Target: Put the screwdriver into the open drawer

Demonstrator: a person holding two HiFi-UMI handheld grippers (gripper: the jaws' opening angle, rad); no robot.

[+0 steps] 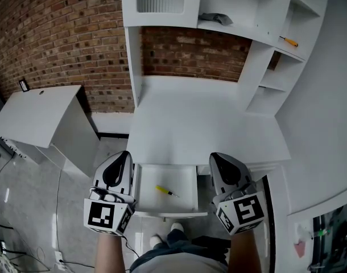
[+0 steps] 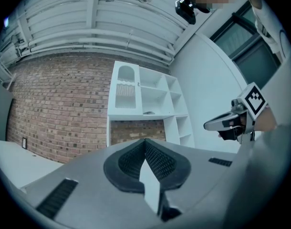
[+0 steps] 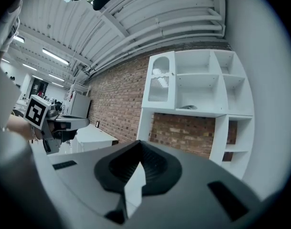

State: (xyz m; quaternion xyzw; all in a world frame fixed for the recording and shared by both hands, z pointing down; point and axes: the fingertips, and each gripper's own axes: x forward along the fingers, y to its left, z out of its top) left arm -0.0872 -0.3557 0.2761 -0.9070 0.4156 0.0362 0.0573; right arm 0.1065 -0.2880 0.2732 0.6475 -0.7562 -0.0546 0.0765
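A yellow-handled screwdriver [image 1: 166,191] lies inside the open white drawer [image 1: 186,201] under the desk's front edge. My left gripper [image 1: 121,156] is held just left of the drawer and my right gripper [image 1: 218,157] just right of it. Both are above the drawer's level, apart from the screwdriver. In the left gripper view the jaws of the left gripper [image 2: 145,145] meet with nothing between them, pointing at the shelf unit. The right gripper [image 3: 138,148] looks the same in the right gripper view: pads together, empty.
The white desk top [image 1: 202,124] stretches ahead, with a white shelf unit [image 1: 264,50] against a brick wall. A second screwdriver [image 1: 288,41] lies on a right shelf and a grey object [image 1: 217,19] on the upper one. A white cabinet [image 1: 40,115] stands at left.
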